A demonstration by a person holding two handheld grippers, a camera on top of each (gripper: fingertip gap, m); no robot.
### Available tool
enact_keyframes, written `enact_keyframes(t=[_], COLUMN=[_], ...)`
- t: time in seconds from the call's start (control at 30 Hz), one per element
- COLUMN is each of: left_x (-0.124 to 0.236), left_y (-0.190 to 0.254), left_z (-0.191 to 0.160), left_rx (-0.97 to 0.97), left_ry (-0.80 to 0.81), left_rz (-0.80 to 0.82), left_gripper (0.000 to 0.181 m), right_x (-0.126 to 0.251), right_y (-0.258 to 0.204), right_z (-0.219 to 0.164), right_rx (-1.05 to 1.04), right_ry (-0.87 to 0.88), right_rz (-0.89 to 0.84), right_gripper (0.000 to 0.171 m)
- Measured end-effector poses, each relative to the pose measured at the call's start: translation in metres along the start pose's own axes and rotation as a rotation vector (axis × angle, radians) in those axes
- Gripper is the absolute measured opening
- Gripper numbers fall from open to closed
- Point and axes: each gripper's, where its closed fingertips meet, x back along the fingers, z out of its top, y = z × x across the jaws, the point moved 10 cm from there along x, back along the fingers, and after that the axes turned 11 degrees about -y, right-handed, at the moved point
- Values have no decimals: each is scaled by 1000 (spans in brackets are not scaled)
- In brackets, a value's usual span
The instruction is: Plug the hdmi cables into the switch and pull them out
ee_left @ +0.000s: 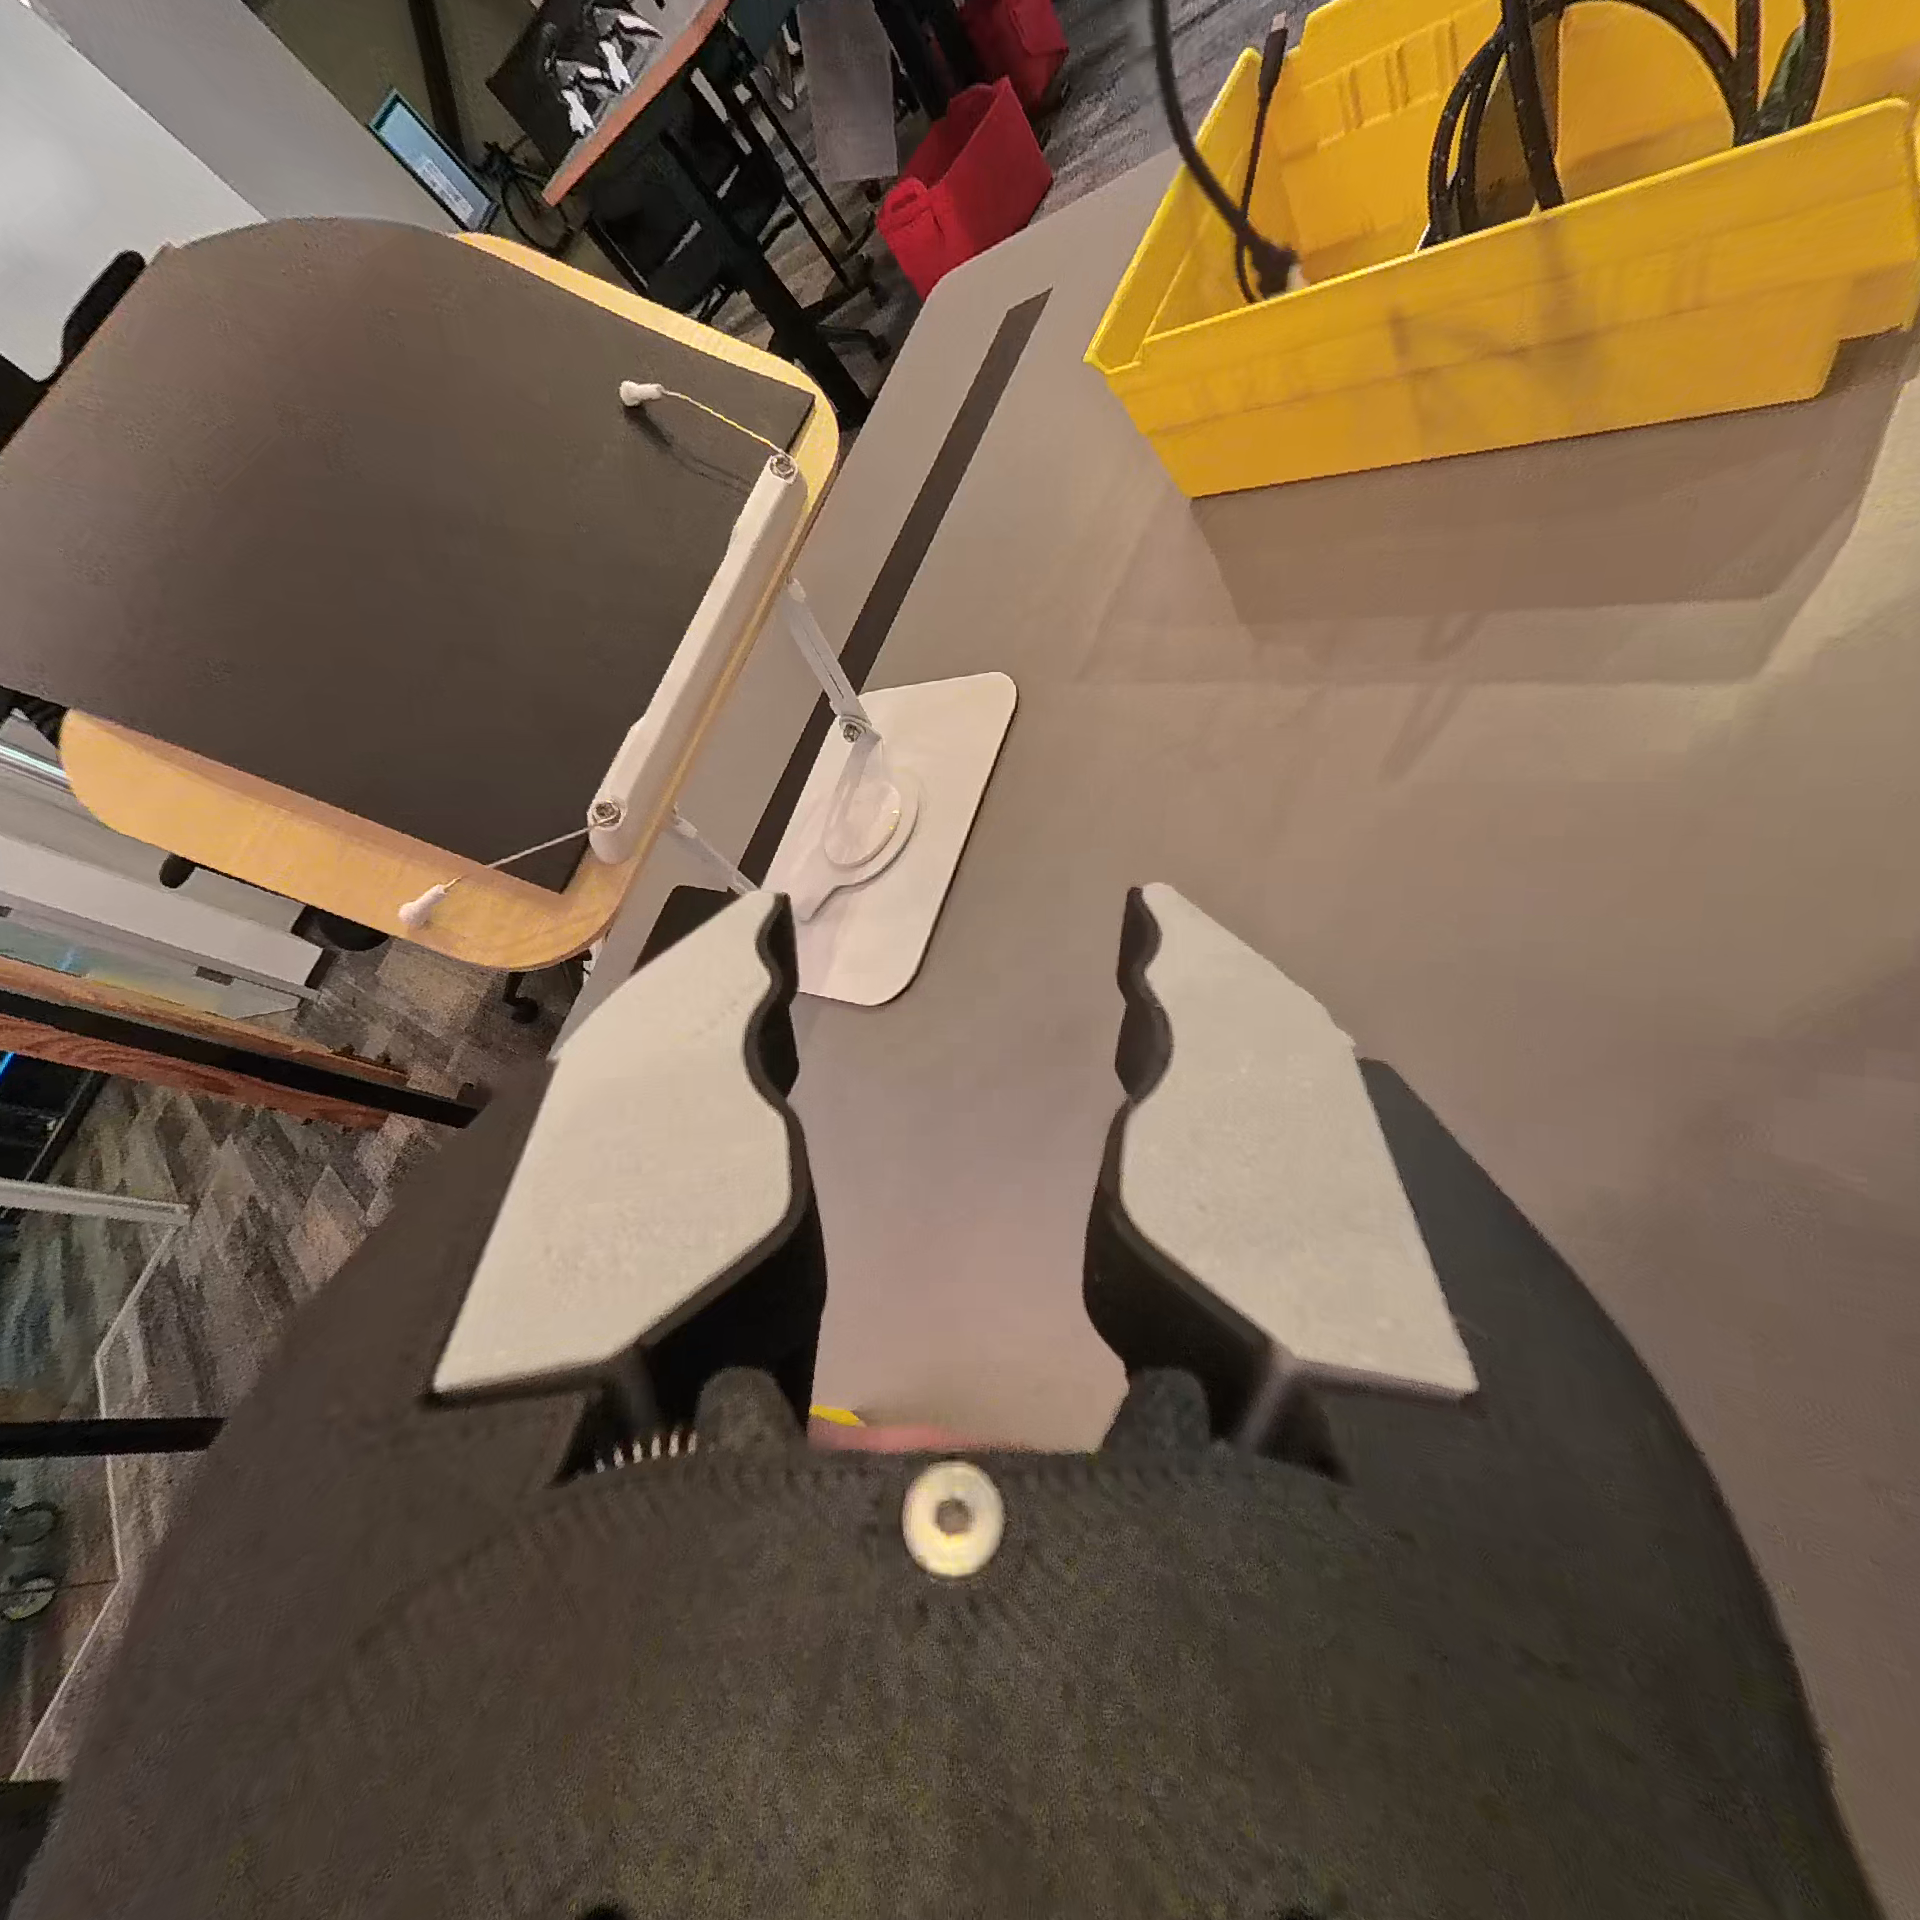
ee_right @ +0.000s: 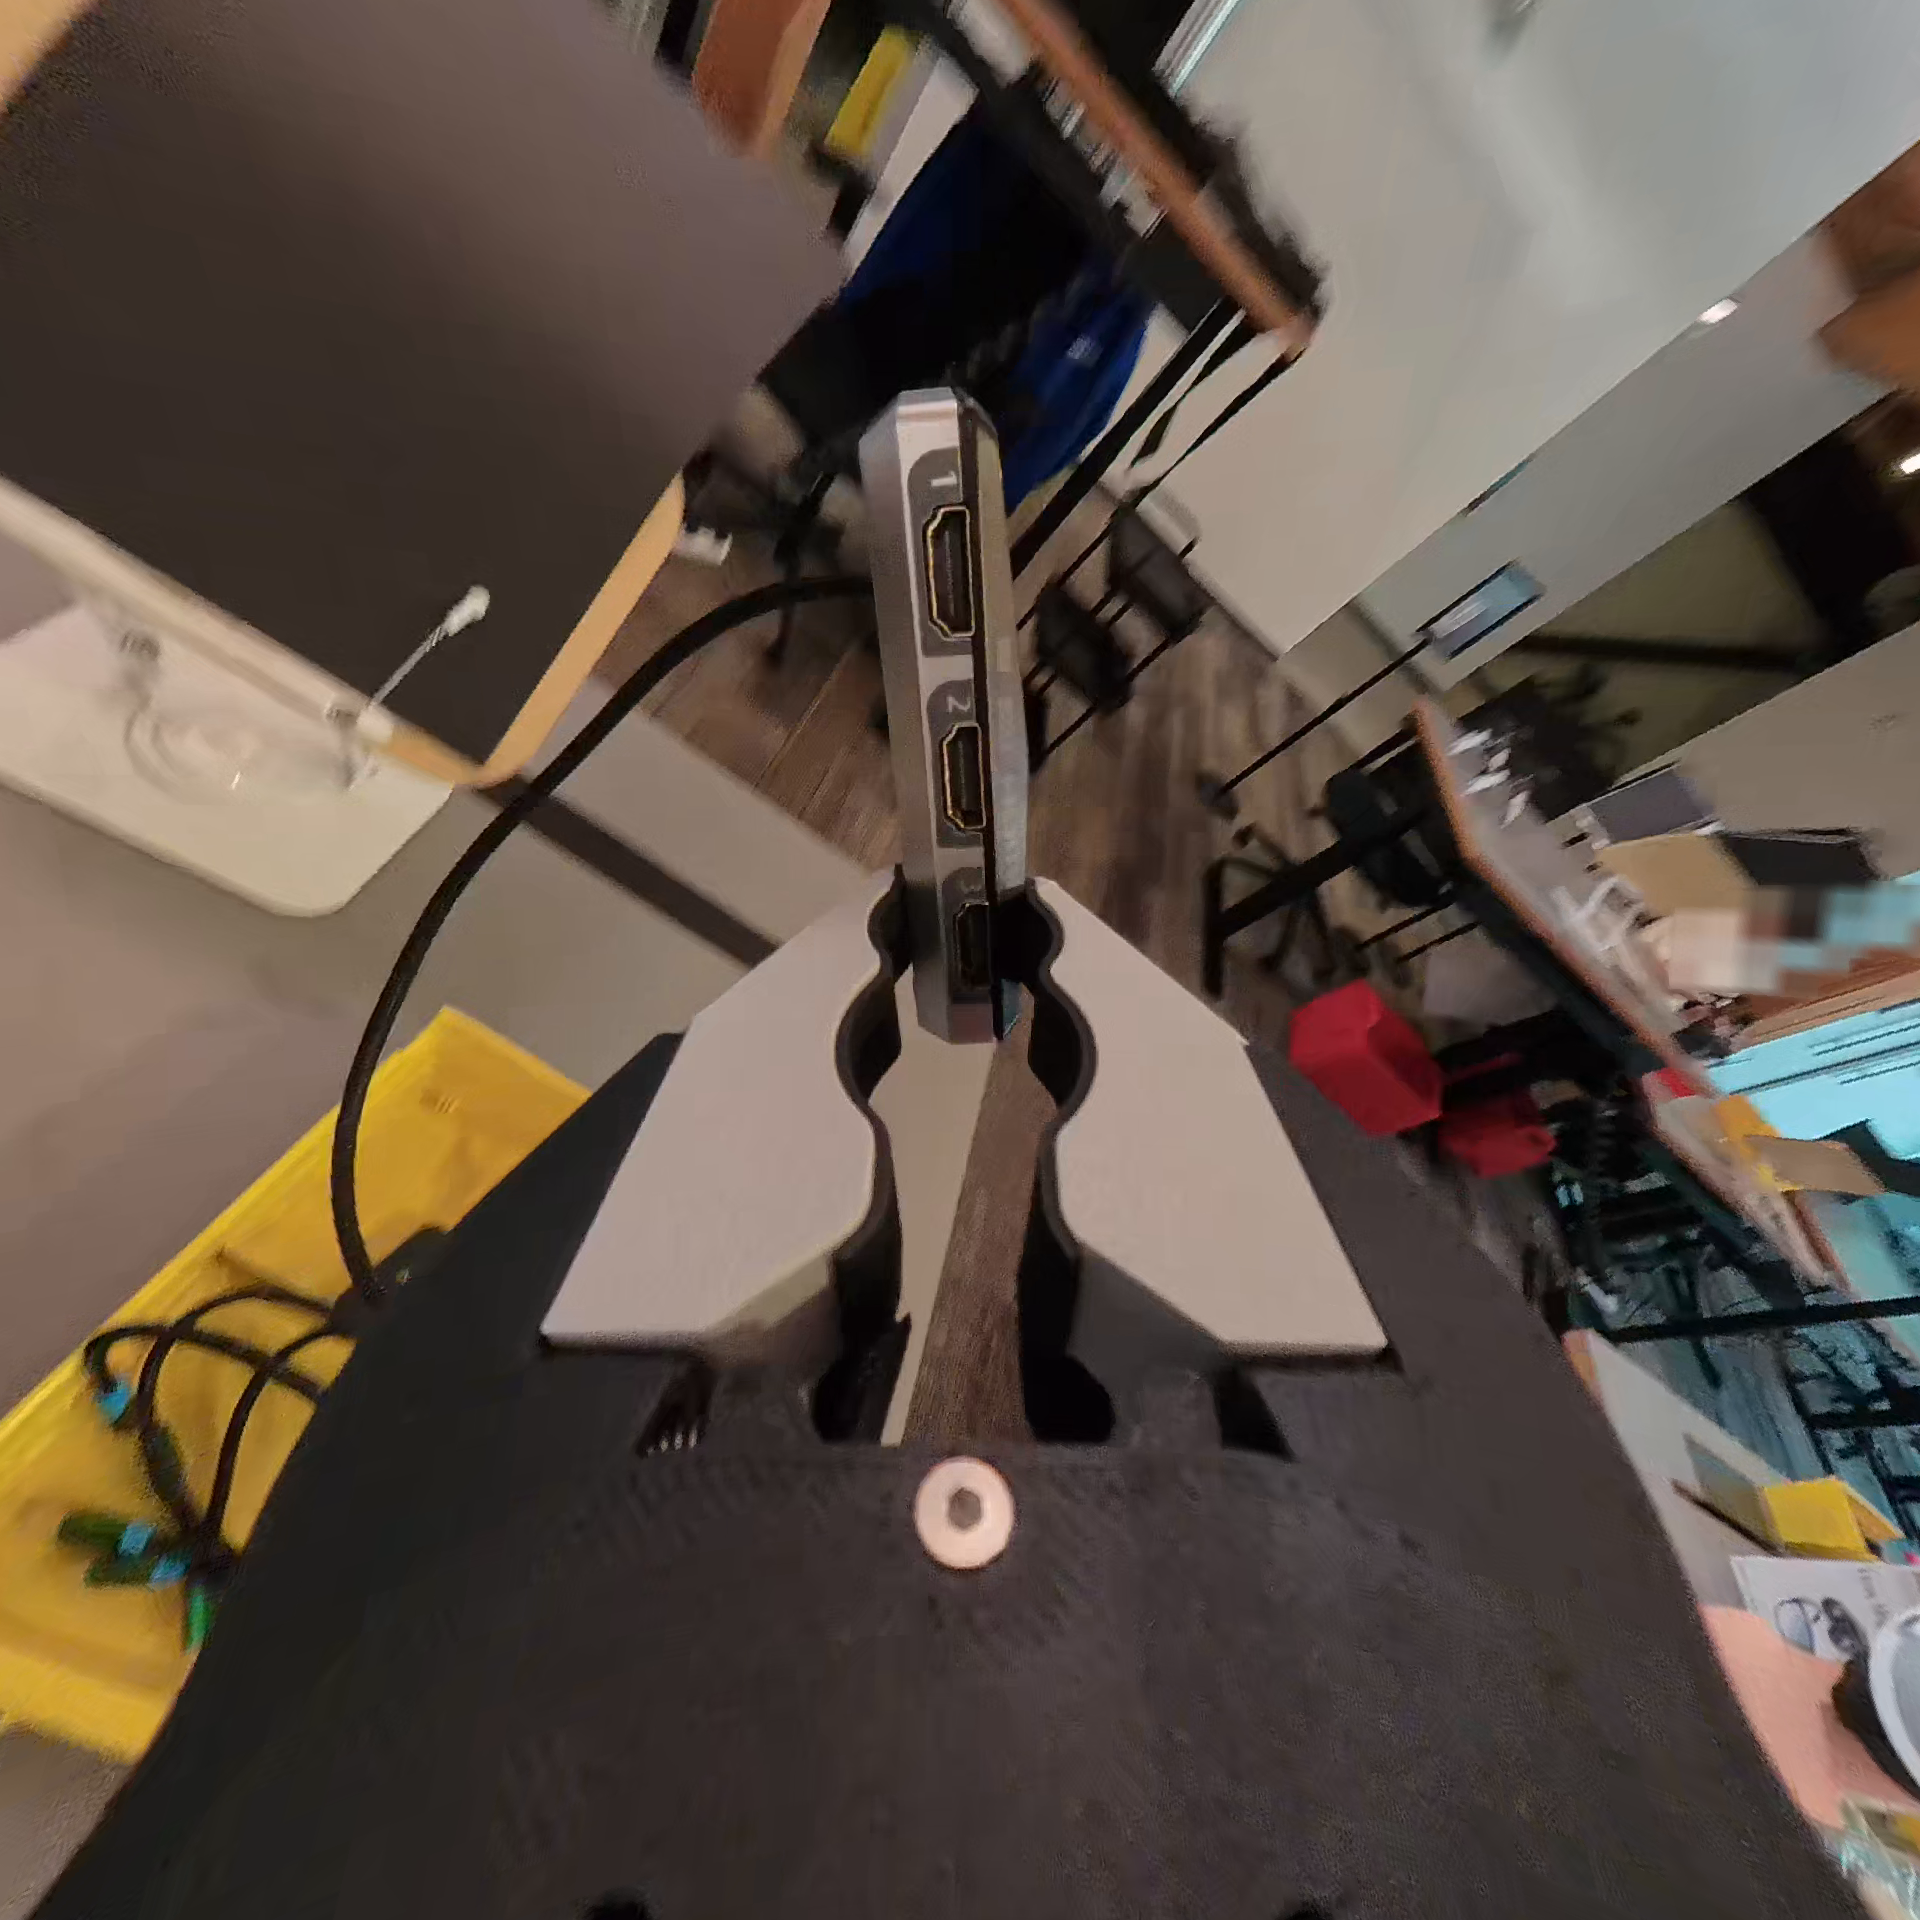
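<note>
- My right gripper [ee_right: 961,961] is clamped on one end of the slim grey metal HDMI switch [ee_right: 940,665], its fingertips pinching the end by the third port.
- The switch stands lengthwise away from my right wrist camera, held in the air beyond the table edge, with three empty ports facing the lens in a row.
- A thin black braided cable [ee_right: 436,935] leaves the far side of the switch, arcs left and drops towards the yellow plastic bin [ee_right: 447,1101] at the lower left of that view.
- In that bin I see coiled black cables with green and blue ties [ee_right: 135,1548]; they are blurred.
- My left gripper [ee_left: 956,997] is spread wide with nothing between its grey fingers [ee_left: 644,1143]; only the bare grey table top [ee_left: 1351,883] shows through the gap.
- In the left wrist view the yellow bin [ee_left: 1455,343] sits at the far right of the table, with black cables [ee_left: 1507,125] looped in it and a plug hanging over the near compartment.
- Just ahead of the left fingers a white flat stand base [ee_left: 935,831] rests on the table, carrying a tilted dark panel with a light wooden rim [ee_left: 364,571].
- Beyond the table I see red fabric boxes [ee_left: 966,177] on the floor and other desks.
</note>
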Motion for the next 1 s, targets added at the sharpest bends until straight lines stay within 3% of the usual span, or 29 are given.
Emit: enact_keyframes(t=[0.2, 0.33, 0.43, 0.7, 1.0], left_x=[-5, -10, -14, -24, -25], left_y=[4, 7, 8, 12, 8], left_z=[-2, -4, -6, -11, -20], left_rx=[-18, -19, -21, -11, 9], left_ry=[-25, -37, -52, -70, -77], left_rz=[-22, -34, -41, -66, -74], left_gripper=[59, 60, 60, 60, 61], right_x=[-85, -126, -139, -157, -192], right_y=[-41, -55, -41, 12, -55], right_z=[-47, -72, -75, -66, -114], right_rx=[51, 37, -21, -332, -281], right_ry=[-189, -224, -215, 10, -78], right_rz=[102, 114, 63, -19, 62], right_gripper=[17, 17, 17, 16, 17])
